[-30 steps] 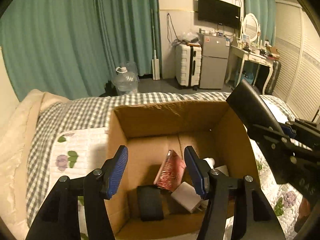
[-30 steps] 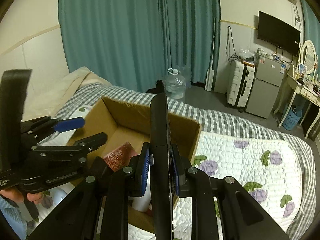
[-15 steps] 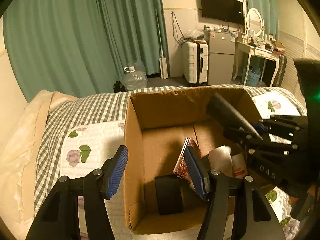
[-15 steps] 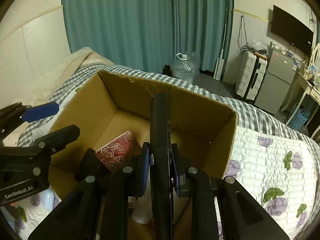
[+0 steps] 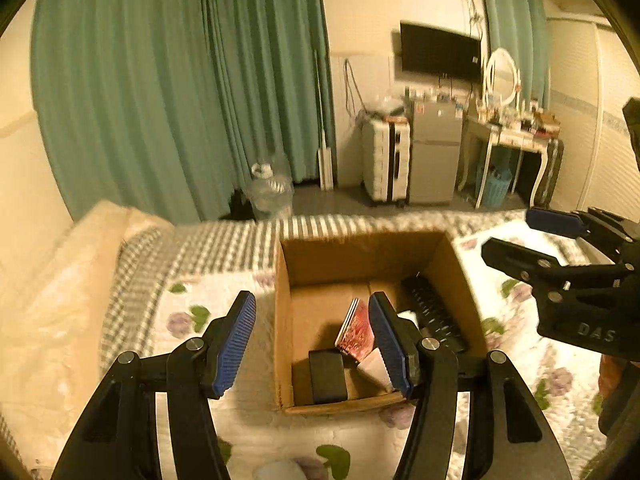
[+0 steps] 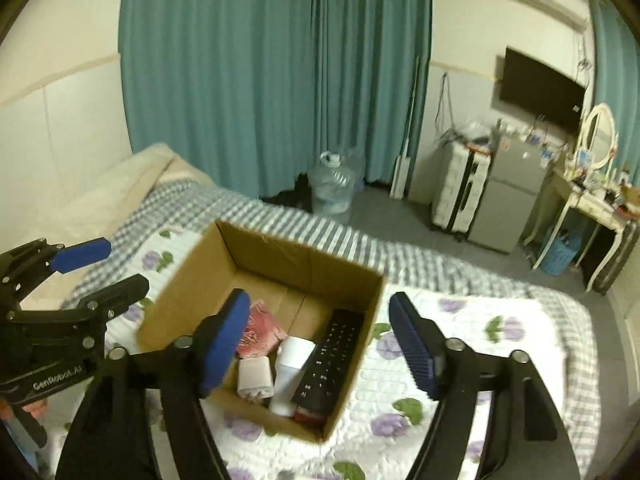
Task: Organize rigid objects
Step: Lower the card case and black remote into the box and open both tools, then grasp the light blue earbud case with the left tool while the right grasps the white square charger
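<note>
Your right tongs [image 6: 324, 344] and left tongs [image 5: 314, 344] are both spread, holding nothing; the remote control [image 6: 330, 356] lies inside the cardboard box [image 6: 276, 256].

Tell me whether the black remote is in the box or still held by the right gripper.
In the box. The black remote leans against the cardboard box's right wall beside a white cup; the right gripper is open and empty.

The bed [image 6: 500, 344], wearing a white quilt with purple flowers, is carrying an open cardboard box [image 6: 276, 264] just ahead of the right tool [image 6: 320, 344], between its fingers.
</note>
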### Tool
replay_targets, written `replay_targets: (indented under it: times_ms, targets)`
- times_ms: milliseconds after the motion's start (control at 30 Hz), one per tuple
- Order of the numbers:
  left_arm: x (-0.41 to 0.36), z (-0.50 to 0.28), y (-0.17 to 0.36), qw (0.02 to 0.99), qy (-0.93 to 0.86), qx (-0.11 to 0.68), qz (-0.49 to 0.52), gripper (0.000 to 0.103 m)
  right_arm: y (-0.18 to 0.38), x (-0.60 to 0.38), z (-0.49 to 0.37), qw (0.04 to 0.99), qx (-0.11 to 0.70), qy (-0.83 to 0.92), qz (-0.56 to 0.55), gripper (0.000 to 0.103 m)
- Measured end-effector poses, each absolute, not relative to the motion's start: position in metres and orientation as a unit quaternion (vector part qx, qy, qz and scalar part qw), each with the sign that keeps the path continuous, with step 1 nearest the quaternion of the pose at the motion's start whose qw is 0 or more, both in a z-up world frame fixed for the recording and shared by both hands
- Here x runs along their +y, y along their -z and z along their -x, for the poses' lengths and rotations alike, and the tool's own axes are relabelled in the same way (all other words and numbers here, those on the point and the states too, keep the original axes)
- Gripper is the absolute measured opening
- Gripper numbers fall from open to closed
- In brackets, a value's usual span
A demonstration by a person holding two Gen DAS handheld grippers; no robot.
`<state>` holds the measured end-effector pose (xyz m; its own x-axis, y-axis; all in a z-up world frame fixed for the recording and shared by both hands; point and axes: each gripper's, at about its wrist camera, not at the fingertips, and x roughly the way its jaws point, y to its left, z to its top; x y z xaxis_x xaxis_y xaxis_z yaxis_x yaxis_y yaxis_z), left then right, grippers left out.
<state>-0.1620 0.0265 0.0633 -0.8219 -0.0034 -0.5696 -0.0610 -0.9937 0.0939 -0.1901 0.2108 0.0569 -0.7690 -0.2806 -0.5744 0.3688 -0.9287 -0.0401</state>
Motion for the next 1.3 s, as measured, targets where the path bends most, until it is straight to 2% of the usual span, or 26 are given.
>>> replay_targets:
  times_ms: [67, 233, 433, 667, 900, 1300]
  targets:
    - [0.025, 0.142, -0.085, 0.018, -0.959, 0.048, 0.279, 0.067, -0.08, 0.213, 0.167, 0.168, 0.078, 0.942, -0.279, 0.08]
    - [0.024, 0.092, -0.126, 0.023, -0.97, 0.045, 0.236, 0.069, -0.123, 0.219, 0.111, 0.158, 0.078, 0.952, -0.249, 0.09]
    - [0.029, 0.045, -0.14, 0.026, -0.972, 0.073, 0.221, 0.071, -0.141, 0.225, 0.055, 0.136, 0.086, 0.962, -0.22, 0.103]
    - [0.025, 0.015, -0.118, 0.024, -0.969, 0.062, 0.238, 0.071, -0.13, 0.236, 0.021, 0.12, 0.079, 0.965, -0.22, 0.103]
    - [0.011, 0.02, -0.077, -0.003, -0.966, 0.032, 0.256, 0.071, -0.088, 0.243, 0.022, 0.107, 0.064, 0.962, -0.241, 0.103]
    - [-0.03, 0.065, 0.04, -0.041, -0.929, 0.011, 0.367, 0.071, 0.061, 0.246, 0.083, 0.092, 0.057, 0.919, -0.38, 0.103]
